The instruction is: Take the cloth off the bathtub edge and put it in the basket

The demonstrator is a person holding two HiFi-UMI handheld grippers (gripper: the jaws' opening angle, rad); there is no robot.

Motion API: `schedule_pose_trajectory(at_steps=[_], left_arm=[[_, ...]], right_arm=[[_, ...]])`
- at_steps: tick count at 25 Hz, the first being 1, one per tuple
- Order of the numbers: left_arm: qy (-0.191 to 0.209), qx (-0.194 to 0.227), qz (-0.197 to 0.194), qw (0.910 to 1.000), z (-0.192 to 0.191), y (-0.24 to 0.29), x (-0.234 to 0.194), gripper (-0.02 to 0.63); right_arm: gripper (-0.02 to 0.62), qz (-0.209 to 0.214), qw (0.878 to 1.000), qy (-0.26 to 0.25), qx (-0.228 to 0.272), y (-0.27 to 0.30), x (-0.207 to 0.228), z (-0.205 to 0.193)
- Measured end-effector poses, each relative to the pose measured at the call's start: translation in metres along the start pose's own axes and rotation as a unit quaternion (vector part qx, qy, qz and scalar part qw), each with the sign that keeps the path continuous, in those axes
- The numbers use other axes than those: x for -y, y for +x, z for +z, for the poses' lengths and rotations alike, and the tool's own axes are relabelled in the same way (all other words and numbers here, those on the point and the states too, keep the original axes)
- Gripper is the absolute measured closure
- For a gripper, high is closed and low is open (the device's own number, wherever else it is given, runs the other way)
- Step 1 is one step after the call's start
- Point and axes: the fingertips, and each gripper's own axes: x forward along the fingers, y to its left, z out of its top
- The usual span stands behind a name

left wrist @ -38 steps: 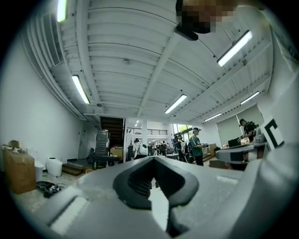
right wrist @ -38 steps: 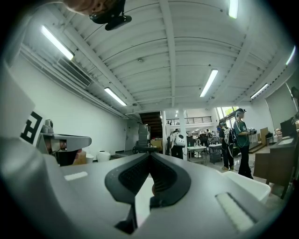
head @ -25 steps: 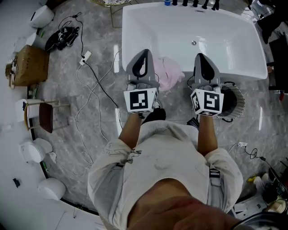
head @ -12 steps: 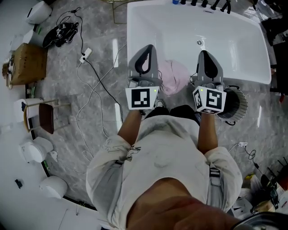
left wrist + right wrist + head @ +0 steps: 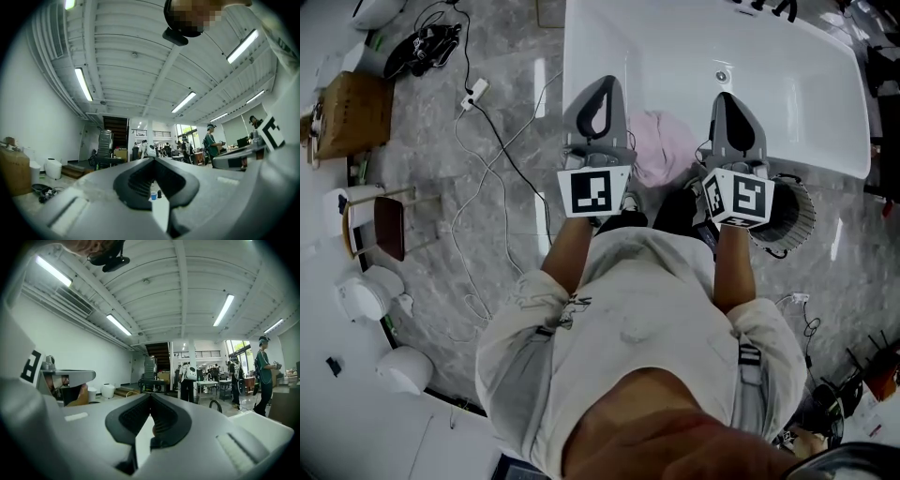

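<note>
A pink cloth (image 5: 666,155) lies crumpled on the near edge of the white bathtub (image 5: 675,47), between my two grippers in the head view. My left gripper (image 5: 602,84) reaches out level over the tub edge just left of the cloth, jaws shut and empty (image 5: 152,159). My right gripper (image 5: 727,97) does the same just right of the cloth, also shut on nothing (image 5: 150,394). The dark round basket (image 5: 792,216) stands on the floor against the tub, right of the right gripper and partly hidden by it. Neither gripper view shows the cloth.
Cables (image 5: 487,169) trail over the grey floor at left, near a cardboard box (image 5: 352,112), a small stool (image 5: 384,225) and white containers (image 5: 366,295). Dark bottles (image 5: 769,7) line the tub's far rim. People stand far off in the hall (image 5: 262,366).
Both grippers have moved forward together, further out over the tub's near edge. The cloth has not moved and both jaws stay shut.
</note>
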Motion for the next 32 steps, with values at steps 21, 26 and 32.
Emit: schedule_pose_trajectory(at_steps=[21,26,32], left_arm=[[0.01,-0.053,0.051,0.9973,-0.126,-0.005,-0.035,0.604],[0.01,-0.086,0.063,0.9943,-0.166,-0.011,-0.044,0.604],[-0.007,-0.112,0.069,0.9913,-0.205,-0.02,-0.039,0.604]], right_arm=[[0.592,0.078,0.985,0.024,-0.15,0.061,-0.04,-0.175],[0.533,0.101,0.974,0.004,-0.201,0.064,-0.054,-0.237],[0.424,0.136,0.95,0.015,-0.28,0.05,-0.066,-0.322]])
